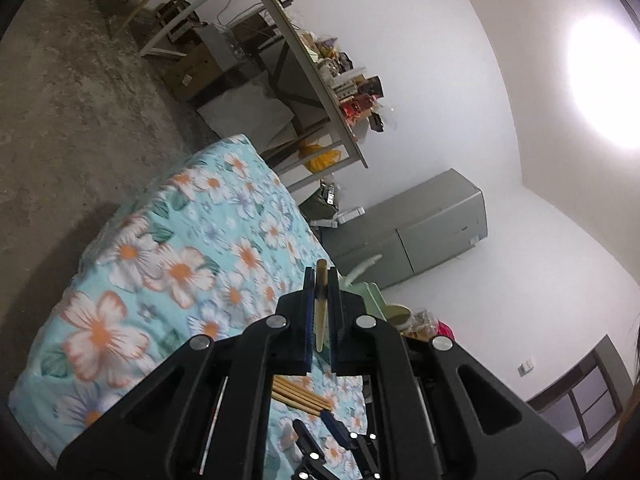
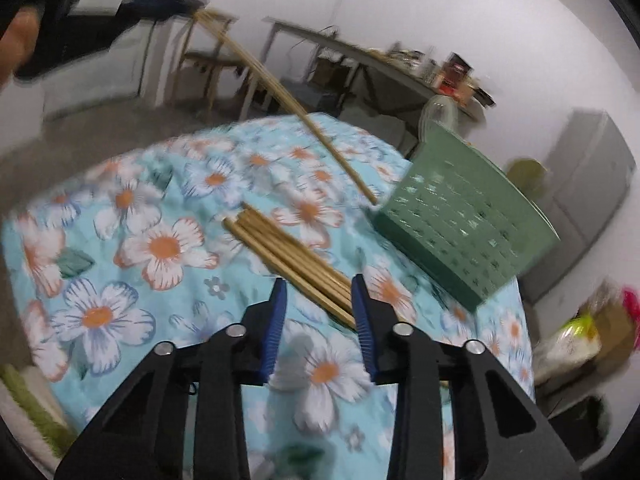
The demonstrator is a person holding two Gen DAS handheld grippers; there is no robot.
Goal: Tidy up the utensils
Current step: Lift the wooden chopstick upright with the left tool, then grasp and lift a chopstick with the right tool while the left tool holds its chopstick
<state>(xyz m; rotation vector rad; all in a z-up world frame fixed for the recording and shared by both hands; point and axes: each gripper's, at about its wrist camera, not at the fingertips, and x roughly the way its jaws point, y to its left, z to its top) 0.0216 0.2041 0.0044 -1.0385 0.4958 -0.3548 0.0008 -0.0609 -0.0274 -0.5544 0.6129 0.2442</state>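
Chopsticks: only my right wrist view shows the green perforated plastic basket [image 2: 464, 224] tilted beside the loose bundle of bamboo chopsticks [image 2: 288, 256] on the floral blue tablecloth [image 2: 120, 216]. My right gripper [image 2: 320, 292] hangs part-open over the bundle's near ends, gripping nothing. My left gripper [image 1: 322, 280] is clamped on one raised bamboo chopstick [image 1: 321, 304].
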